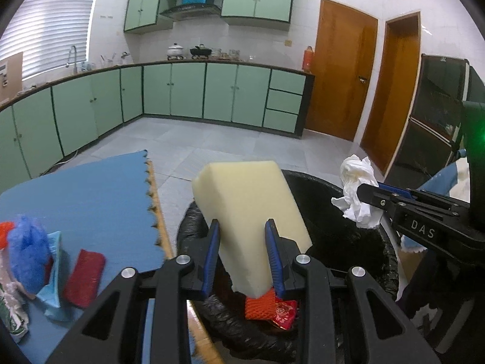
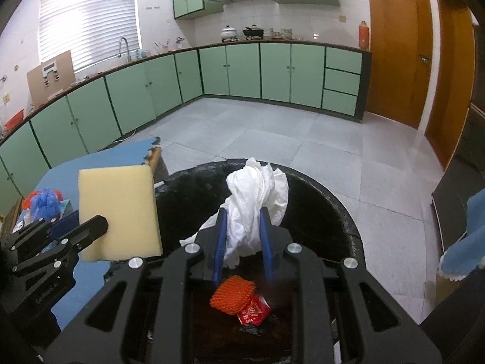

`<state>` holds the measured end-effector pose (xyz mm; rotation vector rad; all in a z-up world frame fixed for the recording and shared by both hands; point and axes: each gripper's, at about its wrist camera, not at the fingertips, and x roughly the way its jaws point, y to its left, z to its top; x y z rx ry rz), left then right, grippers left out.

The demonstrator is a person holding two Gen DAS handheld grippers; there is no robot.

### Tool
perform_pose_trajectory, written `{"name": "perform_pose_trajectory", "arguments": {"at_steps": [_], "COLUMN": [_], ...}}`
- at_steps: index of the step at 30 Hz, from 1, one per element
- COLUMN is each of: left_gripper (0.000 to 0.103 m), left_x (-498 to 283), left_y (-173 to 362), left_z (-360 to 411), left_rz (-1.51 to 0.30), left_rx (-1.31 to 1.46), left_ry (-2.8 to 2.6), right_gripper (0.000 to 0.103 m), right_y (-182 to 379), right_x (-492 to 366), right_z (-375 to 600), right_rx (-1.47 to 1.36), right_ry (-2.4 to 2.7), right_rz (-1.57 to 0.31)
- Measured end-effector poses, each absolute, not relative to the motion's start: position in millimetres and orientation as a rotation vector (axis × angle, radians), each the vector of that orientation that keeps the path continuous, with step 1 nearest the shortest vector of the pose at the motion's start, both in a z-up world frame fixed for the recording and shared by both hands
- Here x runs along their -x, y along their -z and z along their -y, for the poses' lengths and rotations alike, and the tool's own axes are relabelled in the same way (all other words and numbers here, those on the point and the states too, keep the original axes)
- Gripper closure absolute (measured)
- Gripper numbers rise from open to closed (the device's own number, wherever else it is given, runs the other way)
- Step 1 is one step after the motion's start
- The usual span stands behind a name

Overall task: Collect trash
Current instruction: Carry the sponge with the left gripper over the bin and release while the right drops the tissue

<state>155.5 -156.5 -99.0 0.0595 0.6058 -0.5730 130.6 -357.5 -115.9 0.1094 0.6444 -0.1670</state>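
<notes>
We've got the left gripper (image 1: 242, 251) clamped on a pale foam block (image 1: 248, 209), the right gripper (image 2: 242, 236) pinching crumpled white tissue (image 2: 257, 200), both over the black-lined bin (image 2: 330, 209) (orange netting (image 2: 232, 295) & red wrapper (image 2: 253, 311) inside).

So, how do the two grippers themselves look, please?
Both the left gripper and the right gripper have matte black angular frames with cut-out windows, silver round bolts and blue ribbed fingers. White letters "DAS" mark the right one's side.
</notes>
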Motion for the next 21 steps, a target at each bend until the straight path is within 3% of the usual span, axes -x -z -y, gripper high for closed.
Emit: {"name": "perform_pose_trajectory", "arguments": {"at_steps": [4,9,11,13,17,21], "left_gripper": [0.073,0.067,0.053,0.052,0.05,0.042], "left_x": [-159,-168,-169,-168,-167,-158], "left_y": [104,108,109,109,105,96], "left_z": [169,180,178,176,160,128], "left_rz": [-0.617,-0.651,-0.656,-0.654,-0.647,-0.611], "left_rx": [-0.073,-0.084,-0.079,-0.078,-0.063,-0.048], "left_ry": [0.584,0.613,0.614,0.612,0.582,0.518], "right_gripper": [0.081,0.071,0.058,0.053,0.015,0.012], "right_y": [122,128,129,128,123,108], "right_x": [-133,-135,-134,-133,-126,-124], "right_z": [365,375,377,378,373,353], "right_rx": [-0.113,-0.105,-0.106,-0.108,-0.11,-0.098], "right_ry": [0.177,0.203,0.217,0.224,0.249,0.216], "right_rz": [-0.656,-0.672,-0.67,-0.665,-0.635,-0.596]}}
